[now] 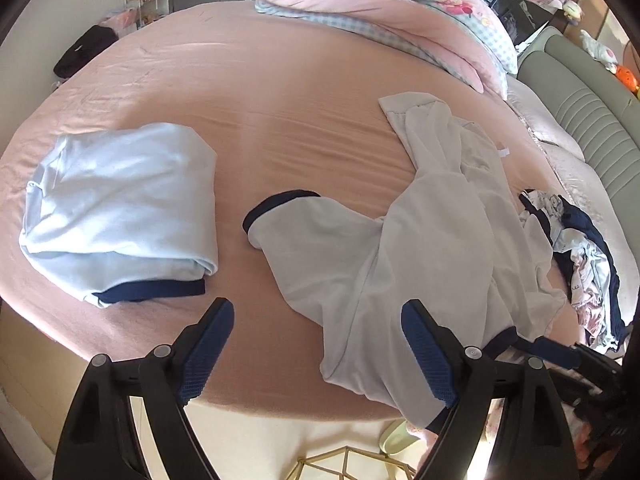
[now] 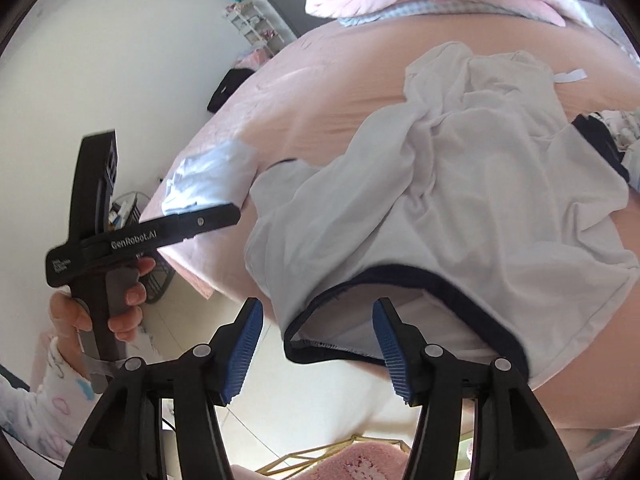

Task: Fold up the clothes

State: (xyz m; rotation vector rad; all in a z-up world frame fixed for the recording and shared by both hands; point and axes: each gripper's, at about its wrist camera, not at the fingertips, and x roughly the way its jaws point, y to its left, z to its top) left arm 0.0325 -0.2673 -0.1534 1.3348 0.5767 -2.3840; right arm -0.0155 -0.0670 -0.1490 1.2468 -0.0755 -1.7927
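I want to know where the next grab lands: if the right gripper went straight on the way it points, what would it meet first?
Most likely the navy-trimmed neckline of the white T-shirt, which lies just ahead of the open right gripper, at the bed's edge; depth is hard to judge.

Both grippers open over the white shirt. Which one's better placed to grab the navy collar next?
Right, probably. The right gripper is open with the navy collar of the white shirt just ahead of its pads. The left gripper, also open, faces bare sheet and the shirt's side.
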